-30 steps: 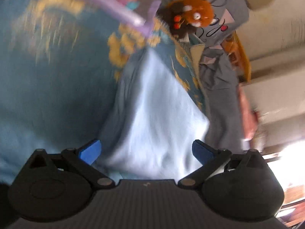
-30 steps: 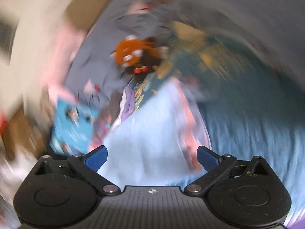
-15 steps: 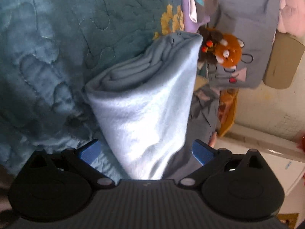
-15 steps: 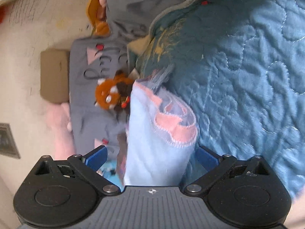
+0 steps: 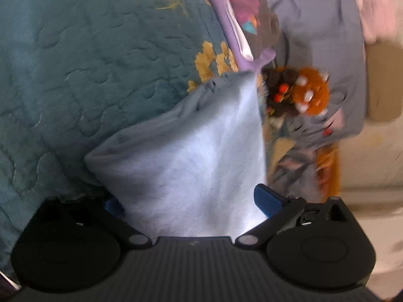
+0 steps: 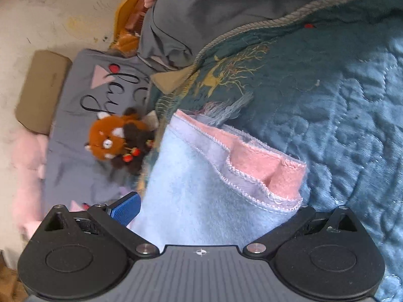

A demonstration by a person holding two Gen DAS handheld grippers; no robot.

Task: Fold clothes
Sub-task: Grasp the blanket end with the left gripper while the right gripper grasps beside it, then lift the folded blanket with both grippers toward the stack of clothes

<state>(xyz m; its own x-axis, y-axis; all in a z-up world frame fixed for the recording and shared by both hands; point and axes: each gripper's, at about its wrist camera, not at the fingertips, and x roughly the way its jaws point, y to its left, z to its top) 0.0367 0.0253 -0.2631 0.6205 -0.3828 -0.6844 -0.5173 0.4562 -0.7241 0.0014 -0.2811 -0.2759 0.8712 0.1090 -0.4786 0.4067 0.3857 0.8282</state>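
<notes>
a teal quilted bedspread with gold embroidery (image 5: 100, 58) covered the bed, spreading ahead and left of the left tongs and ahead and right of the right tongs. a cream scuffed wall (image 6: 58, 12) rose beyond, a tan rectangular cushion (image 6: 41, 88) lying against it. daylight was soft and slightly blurred.

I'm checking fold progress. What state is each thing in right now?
light blue garment: folded into layers, pink inner edges showing, lying between both grippers' fingers.
left gripper: open around the garment.
right gripper: open around the garment.
plush toy: lying on grey printed cloth.
teal quilt: spread out.
</notes>
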